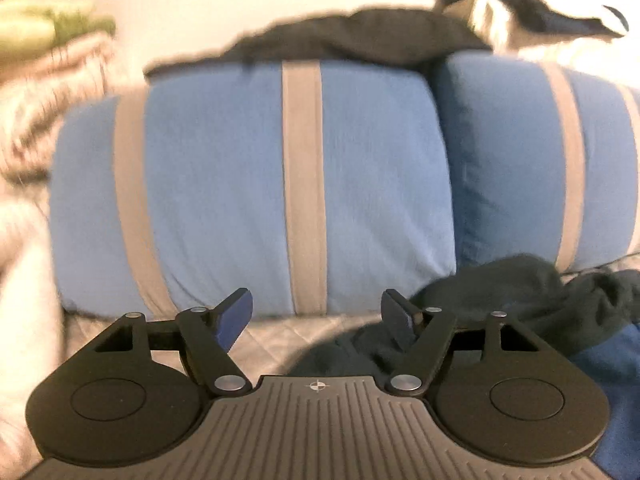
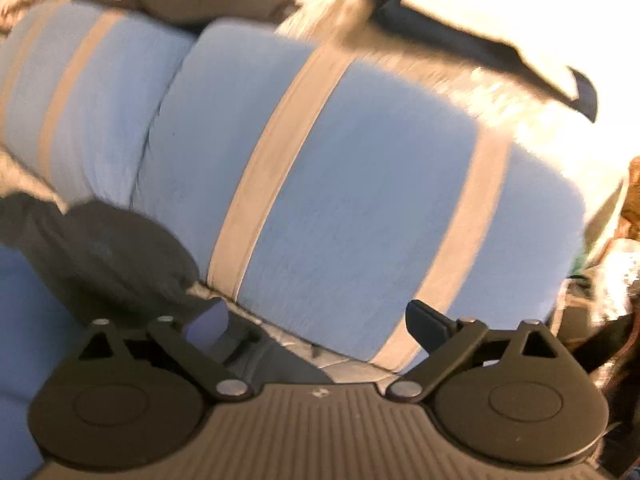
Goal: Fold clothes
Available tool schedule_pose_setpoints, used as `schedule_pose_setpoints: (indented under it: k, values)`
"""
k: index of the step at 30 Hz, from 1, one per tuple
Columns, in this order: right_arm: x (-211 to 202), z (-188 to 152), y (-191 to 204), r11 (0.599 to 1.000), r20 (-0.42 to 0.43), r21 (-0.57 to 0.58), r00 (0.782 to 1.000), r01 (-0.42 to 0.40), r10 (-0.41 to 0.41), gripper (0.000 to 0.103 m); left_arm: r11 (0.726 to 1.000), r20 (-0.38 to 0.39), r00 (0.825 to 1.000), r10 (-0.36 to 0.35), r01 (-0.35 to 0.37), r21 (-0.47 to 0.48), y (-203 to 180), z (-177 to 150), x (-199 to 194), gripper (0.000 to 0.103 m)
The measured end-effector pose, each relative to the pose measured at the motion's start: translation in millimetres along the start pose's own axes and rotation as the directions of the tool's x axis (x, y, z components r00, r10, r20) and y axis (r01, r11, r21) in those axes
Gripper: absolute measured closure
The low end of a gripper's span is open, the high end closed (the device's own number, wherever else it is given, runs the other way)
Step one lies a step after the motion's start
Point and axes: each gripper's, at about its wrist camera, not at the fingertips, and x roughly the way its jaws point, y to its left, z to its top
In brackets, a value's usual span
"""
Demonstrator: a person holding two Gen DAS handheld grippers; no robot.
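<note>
Both the left gripper [image 1: 316, 316] and the right gripper [image 2: 316, 320] stand open and empty. The dark garment [image 1: 520, 300] lies bunched at lower right against the blue pillows [image 1: 248, 184]. With both views blurred, a hasty regrab could pinch several layers together and spoil the fold.

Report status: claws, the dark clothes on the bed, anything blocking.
Left claw open, empty. Right claw open, empty. Dark garment crumpled on the bed, not gripped. Blue striped pillows straight ahead; another dark garment on top.
</note>
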Motion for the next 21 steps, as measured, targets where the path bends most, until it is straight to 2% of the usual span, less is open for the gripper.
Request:
schedule_pose_setpoints:
  k: [4,8,13,17,21]
  values:
    - [-35.5,34.2,-20.4,0.999,0.055,0.033,0.998,0.035,-0.037,0.0,0.999,0.068,0.997,-0.029,0.031,-0.031,7.4,32.2,-36.9,0.03]
    - [-89.3,69.2,-46.5,0.995,0.142,0.091,0.988,0.05,-0.063,0.0,0.991,0.136,0.986,-0.096,0.108,-0.083,23.0,63.2,-81.5,0.03]
    - [-157.1,105.3,-75.7,0.985,0.266,0.153,0.957,0.075,-0.114,0.0,0.993,0.23,0.971,-0.066,0.087,-0.083,41.9,84.4,-137.0,0.02]
    - [-196.8,115.9,-85.9,0.976,0.329,0.213,0.937,0.052,-0.122,0.0,0.995,0.251,0.968,-0.008,0.033,-0.096,59.7,75.4,-168.5,0.019]
    - [-205.7,99.3,-68.8,0.977,0.312,0.214,0.949,-0.019,-0.05,0.0,0.986,0.21,0.977,0.032,0.004,-0.169,80.6,36.5,-174.2,0.019]
